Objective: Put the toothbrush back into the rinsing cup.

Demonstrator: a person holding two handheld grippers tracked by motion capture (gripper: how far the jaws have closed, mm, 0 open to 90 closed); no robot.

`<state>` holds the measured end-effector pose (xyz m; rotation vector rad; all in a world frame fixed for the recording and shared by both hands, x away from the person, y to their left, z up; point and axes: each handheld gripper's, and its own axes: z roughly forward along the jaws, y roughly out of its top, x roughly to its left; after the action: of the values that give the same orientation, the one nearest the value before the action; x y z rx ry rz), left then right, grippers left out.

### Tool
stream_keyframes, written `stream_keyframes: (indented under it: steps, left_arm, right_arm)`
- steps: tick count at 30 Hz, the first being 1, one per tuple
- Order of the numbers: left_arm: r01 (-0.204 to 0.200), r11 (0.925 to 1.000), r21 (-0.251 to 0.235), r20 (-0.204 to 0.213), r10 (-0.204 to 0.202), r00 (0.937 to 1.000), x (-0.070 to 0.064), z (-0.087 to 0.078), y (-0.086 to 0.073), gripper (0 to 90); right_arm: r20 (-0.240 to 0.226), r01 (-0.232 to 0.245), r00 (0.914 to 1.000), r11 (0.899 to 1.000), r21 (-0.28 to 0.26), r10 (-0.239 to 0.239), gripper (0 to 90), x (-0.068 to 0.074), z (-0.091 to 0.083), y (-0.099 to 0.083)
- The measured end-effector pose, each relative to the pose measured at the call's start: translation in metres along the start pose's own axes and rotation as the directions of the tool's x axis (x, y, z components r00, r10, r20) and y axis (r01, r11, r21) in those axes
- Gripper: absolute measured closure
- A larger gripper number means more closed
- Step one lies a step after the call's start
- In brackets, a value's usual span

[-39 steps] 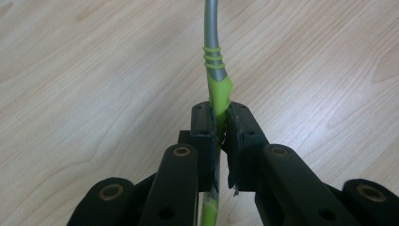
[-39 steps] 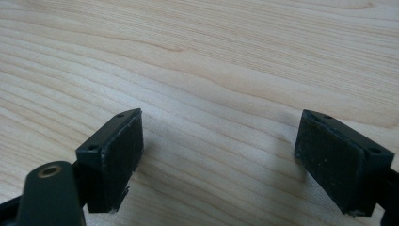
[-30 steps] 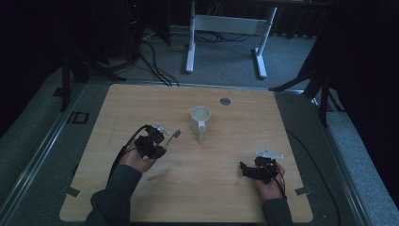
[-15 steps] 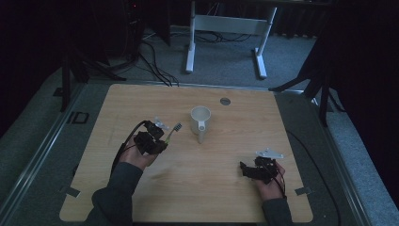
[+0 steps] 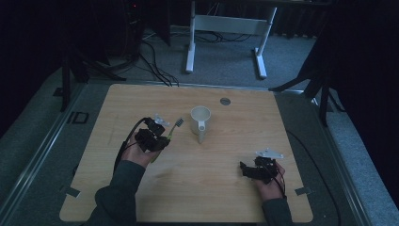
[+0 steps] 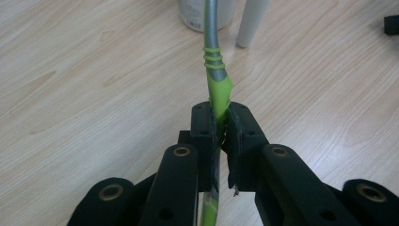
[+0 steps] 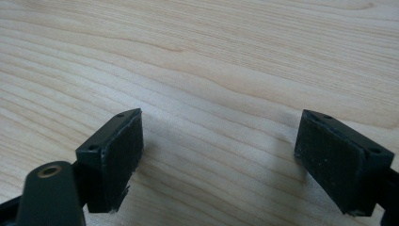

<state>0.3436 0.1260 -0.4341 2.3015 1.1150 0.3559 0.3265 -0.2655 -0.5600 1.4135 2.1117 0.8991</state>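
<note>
A white mug (image 5: 200,122) stands upright near the middle of the wooden table (image 5: 188,188), its handle toward the near side. My left gripper (image 5: 162,137) is shut on a green and grey toothbrush (image 5: 173,129) whose brush head points at the mug. In the left gripper view the toothbrush (image 6: 215,80) runs from between the jaws up toward the mug's base (image 6: 193,16) and handle (image 6: 251,23). My right gripper (image 5: 244,169) rests low near the table's right front with its jaws wide apart; bare wood shows between them at the right gripper (image 7: 221,155).
A small round grey disc (image 5: 225,100) is set in the table top behind the mug. A white desk frame (image 5: 226,33) and cables (image 5: 155,61) lie on the floor beyond the table's far edge. Dark stands flank the table.
My left gripper has carried the toothbrush a little away from the mug and slightly toward the far side. The right gripper has stayed put.
</note>
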Motion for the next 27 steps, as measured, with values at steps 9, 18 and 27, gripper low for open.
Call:
stream_keyframes:
  steps: [9,18,27]
  left_arm:
    - [0.013,0.9996,-0.023,-0.007,-0.013,0.9999,0.0008,-0.0006,0.0015,82.2]
    - [0.024,0.9982,-0.054,-0.012,-0.025,0.9996,0.0014,-0.0025,0.0036,82.3]
    - [0.018,0.9975,-0.068,-0.020,-0.019,0.9996,0.0008,-0.0011,0.0045,82.3]
  right_arm:
    - [0.000,0.000,1.0000,1.000,0.000,0.000,15.7,0.0000,0.0001,0.0000]
    - [0.000,0.000,1.0000,1.000,0.000,0.000,15.7,0.0000,0.0001,0.0000]
    - [0.000,0.000,1.0000,1.000,0.000,0.000,15.7,0.0000,0.0001,0.0000]
